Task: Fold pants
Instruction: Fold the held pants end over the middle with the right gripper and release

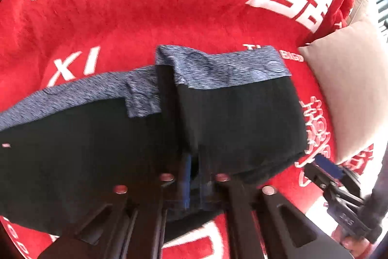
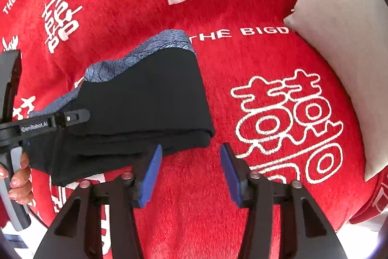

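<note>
On my left I see the pants, black with a blue-grey band, lying folded on the red blanket, their folded right edge near the beige cushion, with bare blanket beyond their far edge. My left tongs are pinched narrow on the pants' near edge. My right tongs stand wide, holding nothing, just right of the pants' corner, over open blanket reaching to the cushion.
</note>
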{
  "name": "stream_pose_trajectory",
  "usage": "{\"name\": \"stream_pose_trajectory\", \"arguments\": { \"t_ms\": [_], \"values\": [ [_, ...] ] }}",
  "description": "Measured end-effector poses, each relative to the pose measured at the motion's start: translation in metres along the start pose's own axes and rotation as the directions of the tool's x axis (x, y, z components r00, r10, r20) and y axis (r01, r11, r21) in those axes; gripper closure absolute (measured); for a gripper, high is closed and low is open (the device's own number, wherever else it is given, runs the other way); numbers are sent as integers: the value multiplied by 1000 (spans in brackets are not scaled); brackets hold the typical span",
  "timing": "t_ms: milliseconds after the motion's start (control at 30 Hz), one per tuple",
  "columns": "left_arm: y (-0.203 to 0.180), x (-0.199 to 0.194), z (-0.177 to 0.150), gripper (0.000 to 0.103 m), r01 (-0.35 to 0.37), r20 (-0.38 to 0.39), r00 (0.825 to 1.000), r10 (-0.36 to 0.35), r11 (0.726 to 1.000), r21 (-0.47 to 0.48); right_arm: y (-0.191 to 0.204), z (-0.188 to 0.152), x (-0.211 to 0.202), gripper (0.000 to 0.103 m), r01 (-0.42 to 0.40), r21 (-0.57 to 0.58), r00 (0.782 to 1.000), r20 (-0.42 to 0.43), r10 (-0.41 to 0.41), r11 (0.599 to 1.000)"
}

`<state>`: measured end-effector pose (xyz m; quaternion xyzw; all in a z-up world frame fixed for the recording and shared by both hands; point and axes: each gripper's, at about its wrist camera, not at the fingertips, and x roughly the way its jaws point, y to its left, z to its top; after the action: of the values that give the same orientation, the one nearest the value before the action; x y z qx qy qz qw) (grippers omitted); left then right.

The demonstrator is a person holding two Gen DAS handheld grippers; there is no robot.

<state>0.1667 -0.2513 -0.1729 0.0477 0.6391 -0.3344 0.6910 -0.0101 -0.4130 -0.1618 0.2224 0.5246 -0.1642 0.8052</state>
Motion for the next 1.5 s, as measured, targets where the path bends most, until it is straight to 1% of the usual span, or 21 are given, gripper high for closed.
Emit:
{"name": "stream_pose_trajectory", "arguments": {
  "t_ms": [33,100,267,300,400,567,700,800,867,967,1033,1067,1100,1133,1167,1200,1267,1333,1433,1467,1500],
  "values": [
    [-2,-6,-2,97,13,14,1000,-13,1000,5,-3,3,0,54,-4,8,1000,-1,4,1000],
    [-3,-16,-9,97,-2,29,1000,1,1000,22,-7,5,-5,55,-12,18,1000,8,11,1000],
    [15,-2,-40,97,-33,-39,999,33,999,-14,-16,12,-9,55,-39,24,999,7,39,999],
    [15,-1,-43,97,-32,-31,999,31,999,-17,-17,14,-8,55,-47,24,999,1,47,999],
    [13,0,-45,97,-51,-7,999,51,999,-13,-20,19,-7,55,-77,19,997,-2,77,997],
    [15,-1,-44,97,-43,-11,999,43,999,-13,-28,39,4,54,-123,37,992,-18,123,992],
    [12,1,-42,97,-57,-14,998,57,998,1,-42,65,24,46,-211,98,976,-24,215,972],
    [11,2,-41,97,-58,-10,998,58,998,-8,-54,91,49,46,-314,165,944,-50,326,935],
    [12,2,-42,97,-57,-9,998,57,998,-18,-59,107,69,46,-389,209,909,-72,411,897],
    [13,2,-42,97,-57,-11,998,57,998,-30,-57,126,97,46,-466,248,860,-99,501,849],
    [14,3,-42,97,-58,-12,998,58,998,-30,-53,134,118,46,-528,286,807,-127,577,800],
    [15,3,-42,97,-58,-13,998,57,998,-30,-53,135,127,48,-537,309,791,-141,596,785],
    [15,3,-41,97,-56,-14,998,56,998,-32,-53,135,135,55,-533,335,781,-159,604,777],
    [16,3,-40,97,-55,-16,998,55,998,-34,-56,134,141,67,-512,363,783,-176,597,779],
    [16,3,-38,97,-58,-23,998,57,998,-36,-59,133,140,72,-511,374,783,-170,599,774],
    [16,3,-36,97,-57,-25,998,57,998,-34,-61,132,136,75,-516,374,784,-155,601,770],
    [15,5,-34,97,-59,-29,998,58,998,-19,-63,127,123,76,-519,360,798,-120,590,775],
    [15,7,-34,97,-59,-25,998,59,998,-5,-68,122,122,76,-502,380,812,-102,575,776],
    [12,5,-33,97,-76,-17,997,76,997,-3,-68,121,135,67,-456,410,833,-116,541,790],
    [11,1,-33,94,-85,-9,996,85,996,0,-66,122,134,63,-450,415,837,-112,535,791],
    [9,-2,-33,75,-107,-3,994,107,994,6,-62,123,130,60,-441,406,847,-107,521,800]
  ]
}}
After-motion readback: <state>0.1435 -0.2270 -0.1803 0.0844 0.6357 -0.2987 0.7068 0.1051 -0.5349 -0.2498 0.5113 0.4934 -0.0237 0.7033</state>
